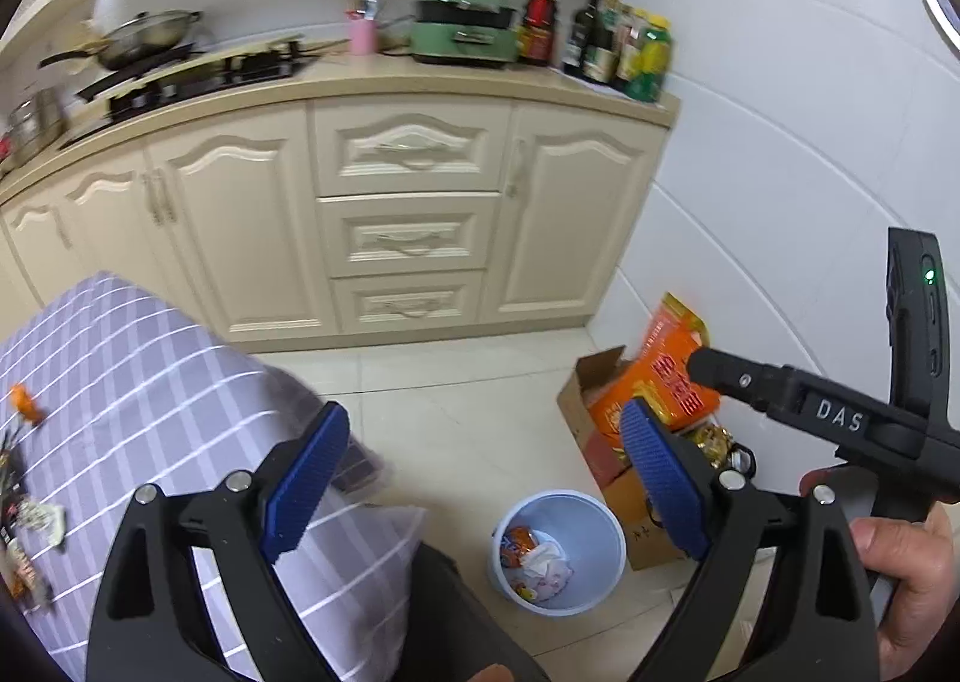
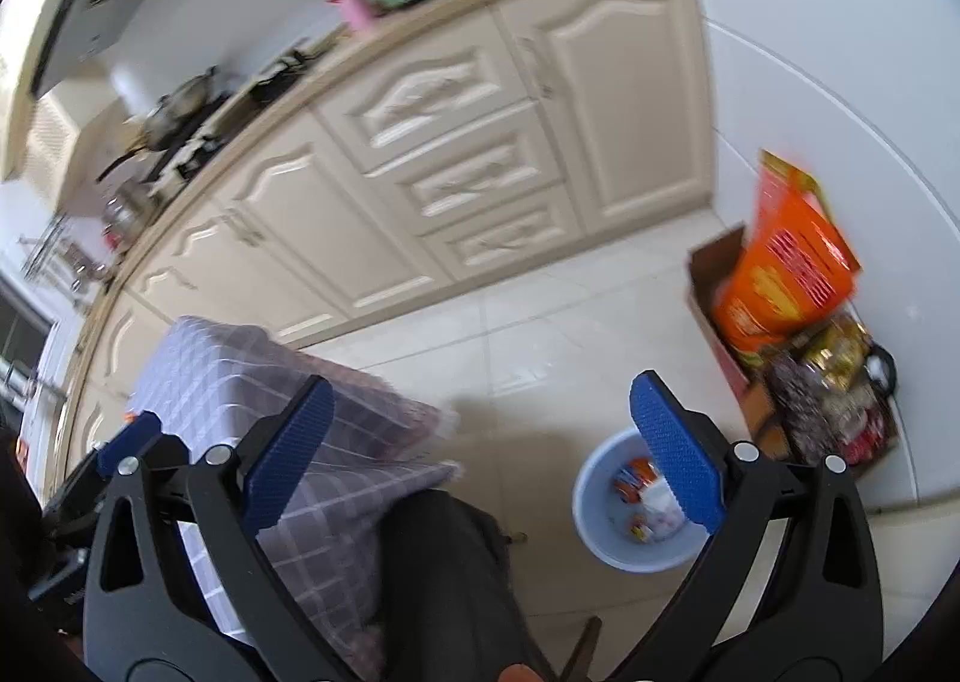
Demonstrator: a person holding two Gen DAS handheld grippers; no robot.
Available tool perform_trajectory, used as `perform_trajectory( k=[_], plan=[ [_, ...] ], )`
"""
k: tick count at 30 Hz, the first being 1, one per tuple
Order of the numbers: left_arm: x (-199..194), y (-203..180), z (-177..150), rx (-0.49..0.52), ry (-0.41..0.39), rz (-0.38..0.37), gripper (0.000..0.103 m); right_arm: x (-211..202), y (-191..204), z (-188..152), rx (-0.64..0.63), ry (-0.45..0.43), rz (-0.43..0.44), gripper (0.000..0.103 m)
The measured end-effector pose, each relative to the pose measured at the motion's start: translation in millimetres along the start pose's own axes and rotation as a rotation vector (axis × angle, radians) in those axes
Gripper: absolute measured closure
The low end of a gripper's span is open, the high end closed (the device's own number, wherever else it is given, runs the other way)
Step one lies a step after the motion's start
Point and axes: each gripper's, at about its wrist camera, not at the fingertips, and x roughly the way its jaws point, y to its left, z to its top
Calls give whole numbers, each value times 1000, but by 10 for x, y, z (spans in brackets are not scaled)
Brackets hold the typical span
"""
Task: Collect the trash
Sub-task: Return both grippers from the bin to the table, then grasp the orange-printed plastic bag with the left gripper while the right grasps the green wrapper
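Ahead of me stand cream carved-panel kitchen cabinets under a beige countertop. Glossy pale floor tiles meet a white tiled wall on the right.

Tabletop under a lilac cloth with white grid lines, cloth edge hanging over the near corner. On it, at the left edge of the left wrist view: an orange scrap, then a cluster of crumpled wrappers (blurred, kinds not readable).

Floor, pale glossy tile. Light blue bin stands on it, holding wrappers and a white wad. Just beside the bin, against the white wall, an open cardboard box with an orange packet sticking up from it.
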Motion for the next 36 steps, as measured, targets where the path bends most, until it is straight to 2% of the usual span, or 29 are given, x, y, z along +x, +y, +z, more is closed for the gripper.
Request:
perform_trajectory(
  k=[12,20,29,36],
  plan=[
    [-998,797,-8,-123,-169,203,12,-94,1241,93,-188,-32,197,6],
    [-1623,1417,-215,-245,-250,357,11,-76,2168,-80,-345,-9,318,6],
    [-2219,2107,-681,-395,-287,564,11,1,3103,-392,-516,31,436,6],
    [-2288,2573,-1016,-507,-249,650,11,215,3584,-655,-625,84,469,6]
  ],
)
